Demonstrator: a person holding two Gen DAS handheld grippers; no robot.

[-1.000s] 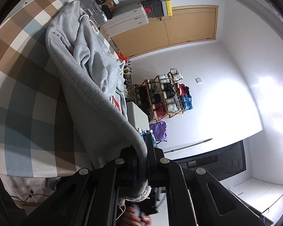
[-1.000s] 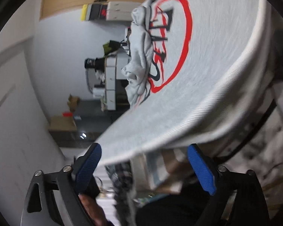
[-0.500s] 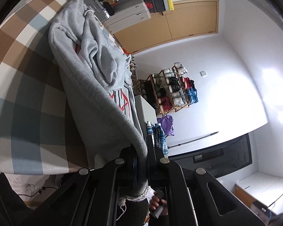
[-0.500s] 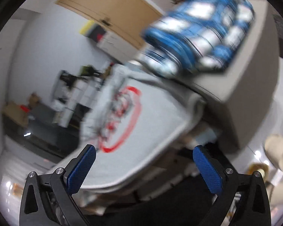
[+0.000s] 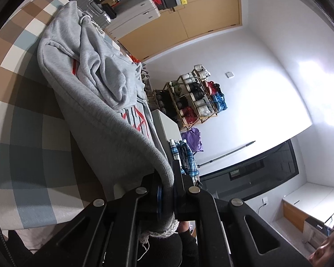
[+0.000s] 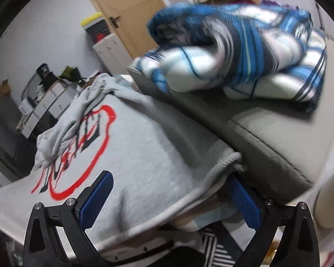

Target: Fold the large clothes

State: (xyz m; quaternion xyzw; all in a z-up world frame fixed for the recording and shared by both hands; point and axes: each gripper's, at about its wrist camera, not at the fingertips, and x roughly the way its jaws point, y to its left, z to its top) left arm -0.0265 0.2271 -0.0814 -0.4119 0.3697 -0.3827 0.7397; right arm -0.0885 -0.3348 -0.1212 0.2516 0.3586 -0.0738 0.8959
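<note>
The wide-open right gripper has swung down from beneath the grey printed sweatshirt to face its hem edge, with the blue plaid garment looming nearer.

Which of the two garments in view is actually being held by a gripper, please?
The grey sweatshirt with the red print: the left gripper is shut on its ribbed hem. The blue plaid shirt lies untouched on a grey cushion.

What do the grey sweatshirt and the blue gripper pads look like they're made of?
The grey sweatshirt looks like matte cotton-type fleece knit: heathered surface, ribbed hem, soft drape. The blue pads on the right gripper look like rubber or soft plastic with a fine dimpled grip texture; the exact material is unclear.
</note>
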